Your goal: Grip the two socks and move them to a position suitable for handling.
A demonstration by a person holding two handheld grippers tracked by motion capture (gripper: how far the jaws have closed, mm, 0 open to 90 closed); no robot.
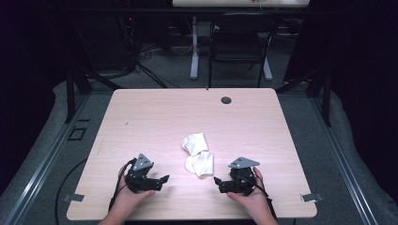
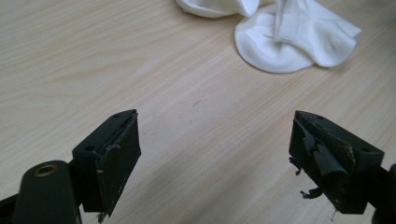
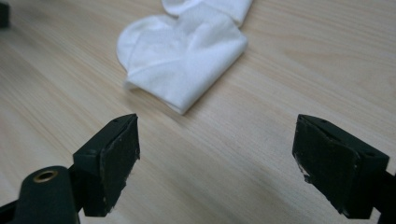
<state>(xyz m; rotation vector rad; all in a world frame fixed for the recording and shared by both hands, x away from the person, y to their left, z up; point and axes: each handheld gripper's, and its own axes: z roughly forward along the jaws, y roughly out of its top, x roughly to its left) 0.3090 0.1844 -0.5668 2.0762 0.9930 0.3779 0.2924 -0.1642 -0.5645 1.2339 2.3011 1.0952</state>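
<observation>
1. High view: two white socks lie near the middle of the wooden table (image 1: 141, 112), touching each other. The far sock (image 1: 194, 143) sits just beyond the near sock (image 1: 200, 163), slightly to its left.
2. Taking the near sock as the landmark, the left gripper (image 1: 162, 179) rests on the table to its left and a little nearer the person. The right gripper (image 1: 218, 181) rests to its right, also a little nearer the person. Both are close to the sock but apart from it.
3. Left gripper view: the jaws stand spread wide with bare wood between them and hold nothing. The pad on one jaw looks torn and ragged. The near sock (image 2: 299, 42) lies ahead of them and off to one side.
4. Right gripper view: these jaws are also wide apart and empty. The near sock (image 3: 182, 60) lies just ahead, folded over itself with a doubled edge facing the jaws.
5. Handling, as a judgement: the socks look light, soft and limp. They will sag and drape when lifted, and there is nothing fragile about them. The knit should not slip much in the pads.
6. Where to grip, as a judgement: pinch a doubled edge or the ribbed cuff, where the cloth is thickest. A flat single layer would be hard to catch off the wood.
</observation>
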